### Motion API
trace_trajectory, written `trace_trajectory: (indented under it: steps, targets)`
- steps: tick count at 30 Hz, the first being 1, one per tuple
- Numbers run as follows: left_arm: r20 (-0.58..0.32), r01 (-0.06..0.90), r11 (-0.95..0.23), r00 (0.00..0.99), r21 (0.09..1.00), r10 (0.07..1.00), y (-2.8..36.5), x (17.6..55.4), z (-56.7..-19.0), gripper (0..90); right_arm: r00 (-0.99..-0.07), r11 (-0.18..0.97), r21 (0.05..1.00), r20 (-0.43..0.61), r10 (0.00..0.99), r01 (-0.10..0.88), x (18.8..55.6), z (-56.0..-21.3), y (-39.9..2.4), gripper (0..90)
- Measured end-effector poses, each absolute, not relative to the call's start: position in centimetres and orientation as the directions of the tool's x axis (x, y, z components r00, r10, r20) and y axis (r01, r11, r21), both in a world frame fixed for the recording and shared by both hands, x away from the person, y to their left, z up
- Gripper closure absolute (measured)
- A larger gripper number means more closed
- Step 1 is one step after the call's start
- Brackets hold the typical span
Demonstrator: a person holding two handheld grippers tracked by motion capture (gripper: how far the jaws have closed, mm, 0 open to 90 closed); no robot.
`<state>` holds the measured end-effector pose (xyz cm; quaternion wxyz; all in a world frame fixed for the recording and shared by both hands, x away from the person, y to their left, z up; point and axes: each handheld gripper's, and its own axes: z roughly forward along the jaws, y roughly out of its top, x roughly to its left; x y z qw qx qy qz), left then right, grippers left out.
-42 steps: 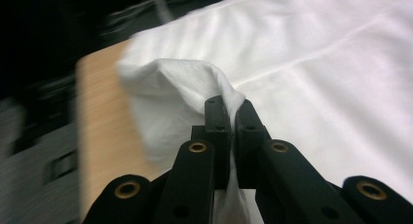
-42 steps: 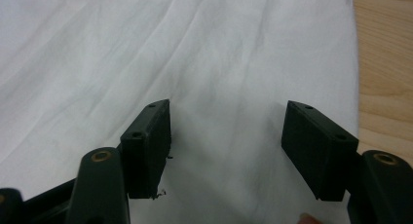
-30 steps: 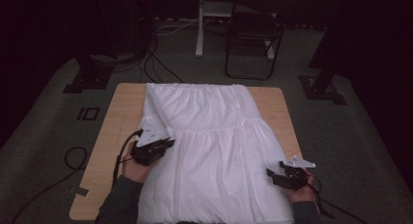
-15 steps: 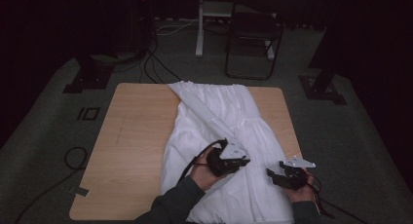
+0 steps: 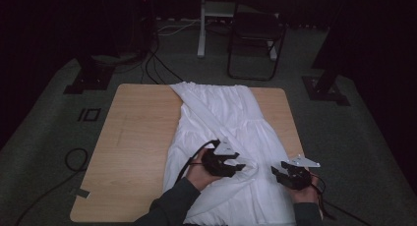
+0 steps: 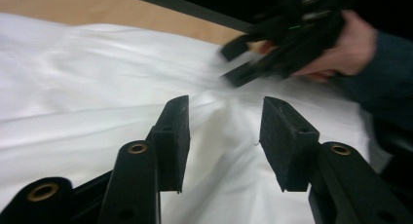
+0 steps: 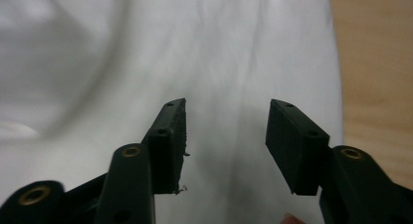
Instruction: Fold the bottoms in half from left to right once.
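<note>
A white garment (image 5: 221,113) lies on the wooden table (image 5: 137,132), its left side folded over to the right. My left gripper (image 5: 242,166) rests low on the cloth's lower middle. In the left gripper view its jaws (image 6: 224,104) have just been opening and stand apart over the white cloth (image 6: 73,87), pinching nothing. My right gripper (image 5: 276,173) sits at the garment's lower right edge. Its jaws (image 7: 226,104) have just been closing but are still apart above the cloth (image 7: 195,48), with nothing pressed between them. The left gripper view also shows the right gripper (image 6: 231,65) close ahead.
Bare tabletop spreads left of the garment, and a strip of the table (image 7: 375,63) shows at its right. Beyond the table stand a dark chair (image 5: 255,34) and a white post (image 5: 201,24). Cables (image 5: 74,159) and black stand bases (image 5: 86,81) lie on the floor.
My left gripper swept from the garment's left edge across to the right, folding that side over, and now stands open on the cloth. The right hand has stayed in place.
</note>
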<state>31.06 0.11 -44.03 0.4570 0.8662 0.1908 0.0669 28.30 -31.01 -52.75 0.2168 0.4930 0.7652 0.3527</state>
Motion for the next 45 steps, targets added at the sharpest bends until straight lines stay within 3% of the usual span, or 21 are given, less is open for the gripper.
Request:
trace_trajectory:
  steps: [6, 8, 16, 23, 25, 26, 29, 31, 40, 45]
  targets:
    - [-0.007, 0.307, -0.489, 0.852, 0.816, 0.524, 5.5, 31.5, -43.9, 51.2, -0.462, 0.259, 0.803, 0.023, 0.886, 0.537, 27.5, -50.2, -29.2, 49.4]
    - [0.022, 0.375, -0.487, 0.774, 0.789, 0.633, 10.4, 31.6, -45.5, 50.9, -0.494, 0.259, 0.807, 0.046, 0.868, 0.530, 27.6, -49.0, -27.4, 48.7]
    - [-0.023, 0.550, -0.417, 0.623, 0.724, 0.782, 16.7, 31.8, -50.4, 48.4, -0.558, 0.307, 0.796, 0.047, 0.828, 0.522, 29.3, -48.3, -23.9, 42.5]
    - [-0.060, 0.606, -0.404, 0.600, 0.686, 0.798, 16.9, 32.3, -52.8, 44.2, -0.576, 0.375, 0.729, 0.032, 0.817, 0.573, 30.2, -50.4, -22.2, 44.4]
    - [-0.063, 0.619, -0.411, 0.599, 0.670, 0.798, 16.4, 32.5, -53.4, 44.0, -0.582, 0.388, 0.708, 0.040, 0.812, 0.590, 30.3, -51.0, -22.2, 60.7]
    - [-0.081, 0.608, -0.410, 0.618, 0.680, 0.782, 16.1, 32.7, -53.5, 48.5, -0.583, 0.386, 0.707, 0.047, 0.811, 0.593, 30.3, -51.0, -22.3, 67.7]
    - [-0.068, 0.582, -0.430, 0.644, 0.691, 0.762, 15.7, 32.6, -52.9, 85.5, -0.585, 0.371, 0.718, 0.063, 0.809, 0.589, 30.3, -50.6, -22.8, 85.7]
    - [-0.056, 0.566, -0.406, 0.628, 0.718, 0.776, 15.8, 32.2, -52.0, 87.7, -0.584, 0.368, 0.732, 0.050, 0.810, 0.573, 30.1, -50.0, -23.3, 87.6]
    - [-0.042, 0.475, -0.362, 0.649, 0.802, 0.760, 14.8, 30.6, -47.5, 86.2, -0.529, 0.236, 0.834, 0.077, 0.845, 0.499, 28.9, -45.6, -27.6, 88.0]
    - [-0.014, 0.459, -0.412, 0.681, 0.787, 0.733, 11.6, 31.1, -48.3, 63.7, -0.401, 0.172, 0.865, 0.037, 0.915, 0.471, 28.1, -44.7, -31.3, 87.8]
